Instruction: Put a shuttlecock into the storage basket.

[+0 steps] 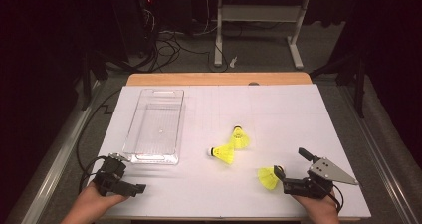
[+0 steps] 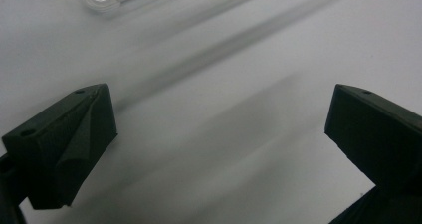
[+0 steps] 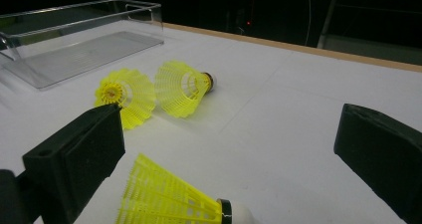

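High view overlooks table (image 1: 298,114); gripper views skim it low, close.

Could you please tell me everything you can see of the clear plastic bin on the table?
The clear plastic bin is a long, shallow rectangular tray of transparent hard plastic with rounded corners and a rolled rim. It sits upright and flat on the white table sheet, left of centre, its long side running away from the person. It looks empty apart from a tiny mark on its floor. Nothing touches it; the left gripper lies just short of its near end.
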Demonstrator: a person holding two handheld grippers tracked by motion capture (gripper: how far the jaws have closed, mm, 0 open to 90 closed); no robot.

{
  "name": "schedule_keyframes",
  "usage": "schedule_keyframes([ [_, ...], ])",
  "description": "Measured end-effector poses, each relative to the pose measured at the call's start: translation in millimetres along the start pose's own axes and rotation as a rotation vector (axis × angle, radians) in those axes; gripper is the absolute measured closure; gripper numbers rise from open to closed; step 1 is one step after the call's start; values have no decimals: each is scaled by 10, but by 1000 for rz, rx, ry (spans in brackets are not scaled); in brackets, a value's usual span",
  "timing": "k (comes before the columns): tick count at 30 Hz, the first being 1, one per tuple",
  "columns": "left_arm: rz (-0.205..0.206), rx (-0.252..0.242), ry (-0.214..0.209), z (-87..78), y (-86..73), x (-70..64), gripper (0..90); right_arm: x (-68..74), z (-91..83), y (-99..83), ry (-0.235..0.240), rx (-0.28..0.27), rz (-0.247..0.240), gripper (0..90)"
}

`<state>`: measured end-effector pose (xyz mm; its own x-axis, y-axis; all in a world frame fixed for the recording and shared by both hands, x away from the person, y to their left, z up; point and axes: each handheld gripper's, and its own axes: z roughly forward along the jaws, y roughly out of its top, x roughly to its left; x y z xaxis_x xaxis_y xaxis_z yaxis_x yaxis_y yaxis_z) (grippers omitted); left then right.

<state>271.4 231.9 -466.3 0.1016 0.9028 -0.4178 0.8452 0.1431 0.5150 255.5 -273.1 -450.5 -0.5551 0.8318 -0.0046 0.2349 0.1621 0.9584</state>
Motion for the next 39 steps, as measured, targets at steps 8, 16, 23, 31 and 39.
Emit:
schedule_keyframes([
  [8, 30, 72, 45, 24, -14, -63, 14, -9, 1, 11, -4, -2, 11, 1],
  [16, 46, 136, 67, 31, -16, -98, 20, -14, 4, 10, -8, -11, 17, 2],
  [23, 71, 194, 84, 24, -13, -127, 45, 10, 15, -25, 3, -7, -8, 2],
  [31, 99, 254, 84, 0, 2, -159, 62, 36, 15, -53, 13, 8, -32, 2],
  [39, 147, 278, 87, -1, 9, -231, 62, 39, 4, -49, 14, 2, -33, 2],
])
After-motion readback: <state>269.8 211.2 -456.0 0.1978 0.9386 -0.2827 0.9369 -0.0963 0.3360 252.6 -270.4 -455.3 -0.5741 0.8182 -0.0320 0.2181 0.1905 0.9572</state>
